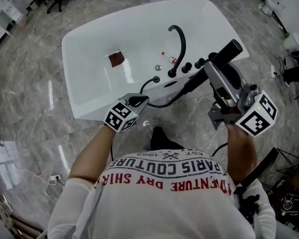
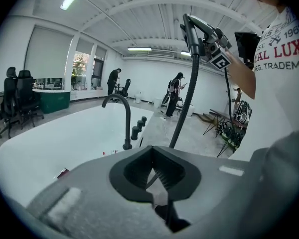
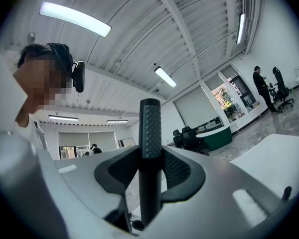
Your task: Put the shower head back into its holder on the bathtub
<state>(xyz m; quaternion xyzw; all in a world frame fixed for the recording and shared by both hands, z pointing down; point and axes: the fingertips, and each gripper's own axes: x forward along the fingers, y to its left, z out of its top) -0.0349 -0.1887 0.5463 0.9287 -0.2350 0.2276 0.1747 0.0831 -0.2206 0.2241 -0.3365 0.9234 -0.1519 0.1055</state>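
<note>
Gripping the black shower head (image 3: 150, 133) by its handle, the right tool (image 1: 215, 78) holds it raised above the bathtub (image 1: 89, 101) rim, near the black taps (image 1: 193, 64). Its hose (image 1: 165, 103) loops down to the left tool (image 1: 138, 101), whose jaws are closed together at the hose; whether they pinch it is unclear. Seating the head in its holder still looks wholly undone.

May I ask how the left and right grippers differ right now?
The left gripper is shut on the thin black hose, jaws together; the right gripper clamps the thicker black textured shower head, jaws wider apart. The left gripper sits by the white bathtub's rim, the right gripper off its corner. Both grip something.
</note>
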